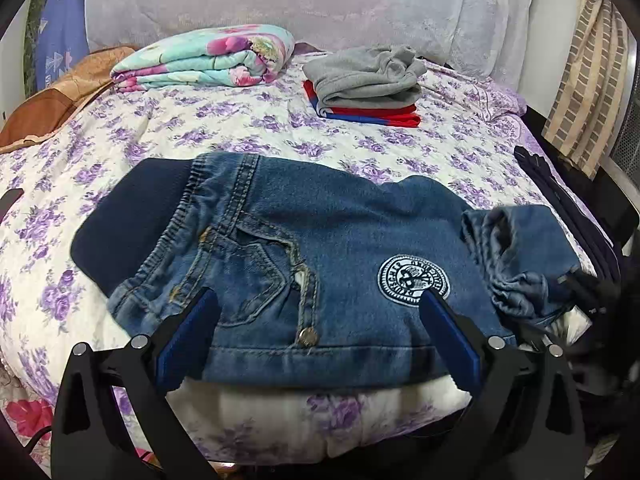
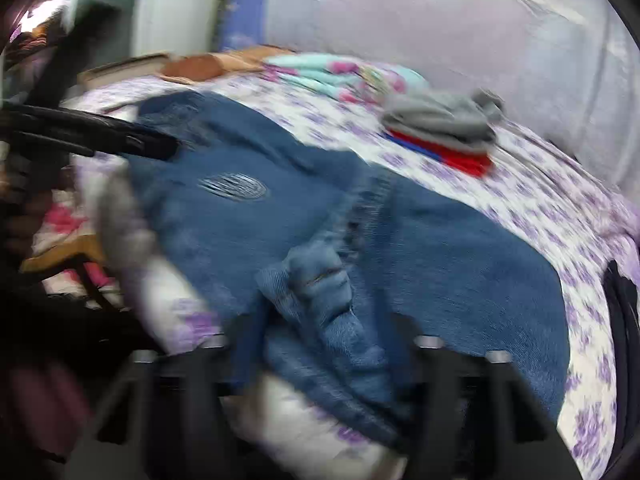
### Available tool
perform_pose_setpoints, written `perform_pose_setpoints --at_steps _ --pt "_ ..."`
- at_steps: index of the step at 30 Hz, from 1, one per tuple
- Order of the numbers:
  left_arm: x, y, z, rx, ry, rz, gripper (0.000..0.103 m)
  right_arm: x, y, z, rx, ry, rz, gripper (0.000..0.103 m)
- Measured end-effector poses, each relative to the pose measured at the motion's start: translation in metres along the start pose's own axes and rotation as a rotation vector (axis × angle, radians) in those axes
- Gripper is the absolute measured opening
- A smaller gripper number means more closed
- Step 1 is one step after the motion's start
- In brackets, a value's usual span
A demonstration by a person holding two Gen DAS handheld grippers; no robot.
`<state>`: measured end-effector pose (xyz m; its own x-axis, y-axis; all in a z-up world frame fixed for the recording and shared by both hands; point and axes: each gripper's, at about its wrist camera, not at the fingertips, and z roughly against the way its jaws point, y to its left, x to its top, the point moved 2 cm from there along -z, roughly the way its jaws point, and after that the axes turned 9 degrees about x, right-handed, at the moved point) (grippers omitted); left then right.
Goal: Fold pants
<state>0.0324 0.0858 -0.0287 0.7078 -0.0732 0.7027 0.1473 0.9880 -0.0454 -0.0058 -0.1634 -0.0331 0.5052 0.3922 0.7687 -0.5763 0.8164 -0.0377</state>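
Note:
Small blue jeans (image 1: 320,240) with a navy waistband and a round white patch lie on the floral bed near its front edge. My left gripper (image 1: 320,312) is open, its blue fingers (image 1: 188,336) spread over the jeans' near hem, not holding anything. In the blurred right wrist view the jeans (image 2: 460,260) fill the middle, and a bunched leg end (image 2: 320,292) lies between my right gripper's (image 2: 320,344) fingers, which stand apart. In the left wrist view that bunched leg end (image 1: 520,256) sits at the right by the right gripper (image 1: 592,280).
A folded stack of grey and red-blue clothes (image 1: 368,84) and a rolled floral blanket (image 1: 208,56) lie at the far side of the bed (image 1: 80,160). Dark navy cloth (image 1: 572,216) lies at the bed's right edge. A brown cushion (image 1: 52,100) sits far left.

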Motion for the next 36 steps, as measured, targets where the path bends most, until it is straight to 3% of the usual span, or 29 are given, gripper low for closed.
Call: perform_pose_setpoints --at_steps 1,4,7,9,11,14,19,20,22,23,24,25,26,29,31,34,36 --pt "-0.001 0.001 0.000 0.002 0.000 -0.001 0.098 0.004 0.000 0.017 0.050 -0.054 -0.007 0.068" --pt "-0.001 0.001 0.000 0.001 -0.002 0.000 0.098 0.015 -0.009 0.052 0.068 -0.163 -0.025 0.070" --pt "-0.002 -0.002 -0.001 0.015 -0.003 -0.001 0.098 0.019 -0.019 0.047 0.073 -0.140 -0.063 0.070" --pt "-0.003 -0.003 0.000 0.013 -0.002 -0.003 0.098 0.016 -0.022 0.029 0.090 -0.084 -0.073 0.061" --pt "-0.005 -0.003 0.000 0.008 0.001 -0.002 0.098 0.006 -0.023 0.000 0.142 0.035 -0.103 0.027" --pt "-0.007 -0.002 0.001 0.007 0.003 -0.001 0.098 0.006 -0.027 0.003 0.177 -0.008 -0.148 0.021" --pt "-0.007 -0.004 0.000 0.017 0.001 0.002 0.098 0.039 -0.034 0.044 0.235 -0.189 -0.198 0.021" --pt "-0.008 -0.005 0.000 0.022 0.001 0.002 0.098 0.043 -0.034 0.040 0.234 -0.186 -0.194 0.021" --pt "-0.009 -0.005 0.002 0.022 0.000 0.005 0.098 0.035 -0.034 0.010 0.219 -0.069 -0.205 0.025" --pt "-0.008 -0.003 0.003 0.014 -0.003 0.012 0.098 0.026 -0.034 -0.009 0.211 0.012 -0.217 0.032" --pt "-0.009 0.000 0.007 0.005 -0.009 0.025 0.098 0.014 -0.033 -0.020 0.201 0.035 -0.224 0.032" --pt "-0.010 0.004 0.012 -0.011 -0.014 0.044 0.098 0.011 -0.030 -0.016 0.202 0.006 -0.214 0.038" --pt "-0.011 0.009 0.017 -0.025 -0.015 0.059 0.098 0.012 -0.026 -0.009 0.209 -0.022 -0.196 0.053" --pt "-0.020 0.031 0.031 -0.034 -0.006 0.144 0.098 0.016 -0.009 0.028 0.242 -0.194 -0.110 0.070" --pt "-0.028 0.049 0.030 -0.039 0.020 0.234 0.098 0.016 -0.001 0.046 0.238 -0.267 -0.064 0.075" --pt "-0.036 0.070 0.014 -0.116 0.074 0.374 0.098 0.016 -0.001 0.042 0.260 -0.255 -0.075 0.075" --pt "-0.036 0.080 -0.001 -0.182 0.068 0.463 0.098 0.015 -0.005 0.039 0.278 -0.244 -0.097 0.075"
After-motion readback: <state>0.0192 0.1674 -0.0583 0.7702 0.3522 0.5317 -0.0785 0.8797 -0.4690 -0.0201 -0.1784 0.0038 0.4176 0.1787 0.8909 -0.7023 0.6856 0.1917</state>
